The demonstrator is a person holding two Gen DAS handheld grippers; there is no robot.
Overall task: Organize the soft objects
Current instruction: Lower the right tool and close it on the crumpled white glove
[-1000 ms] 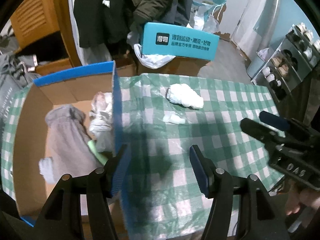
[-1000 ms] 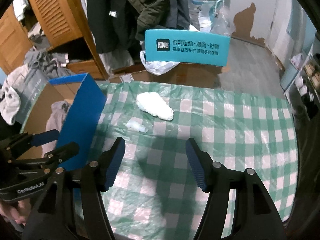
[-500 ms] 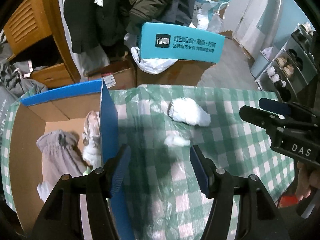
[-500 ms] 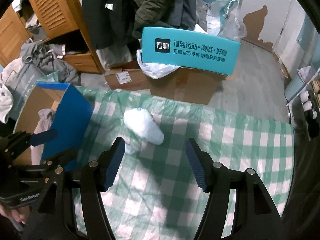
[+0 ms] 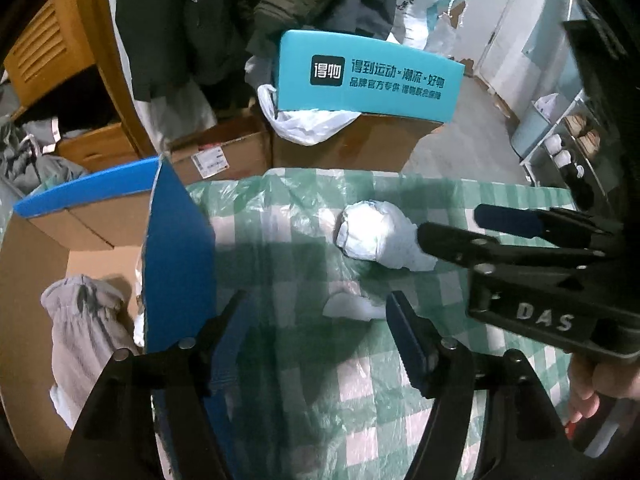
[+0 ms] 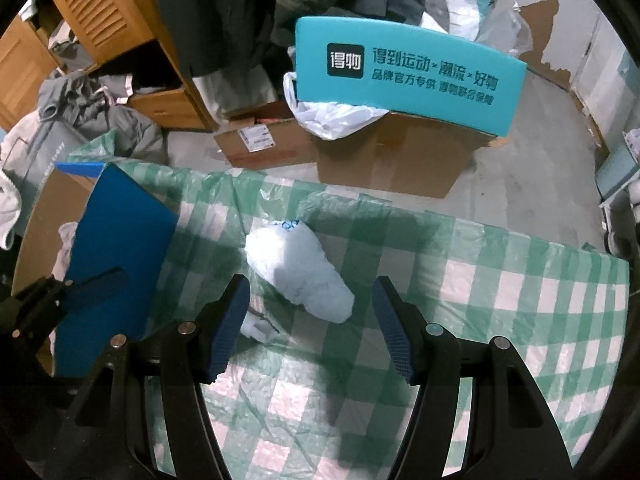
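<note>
Soft white crumpled bundle (image 6: 298,270), oblong and plastic-wrapped with a faint blue print at its far end, is seen lying on the green-and-white checked tablecloth (image 6: 500,312), just ahead of the right gripper (image 6: 310,320) and roughly between its finger lines. In the left wrist view the bundle's right end (image 5: 376,236) is cut off by the right gripper's black arm. A smaller white scrap (image 5: 350,306) lies near the bundle, on its near side; in the right wrist view it is partly hidden behind the left blue finger pad (image 6: 228,328), and its material cannot be made out.

Right gripper: fingers spread wide, nothing held, nothing touched. Left gripper (image 5: 318,340): fingers likewise spread wide and empty, positioned over the cloth beside the box wall.

Cloth is covered by a glossy, wrinkled clear film. An open cardboard box with blue outer faces (image 5: 176,240) stands at the left edge of the table. Inside it a grey ribbed knit garment (image 5: 86,324) is seen, with white fabric at its near end; further white items against the blue wall are mostly hidden by that wall.

Behind the table: a teal printed carton (image 6: 408,74) resting on a brown cardboard box, a white plastic bag (image 6: 332,118) hanging from under it, dark hanging coats (image 5: 224,20), a slatted wooden cabinet (image 6: 104,8). Frame edges are heavily distorted and dark.
</note>
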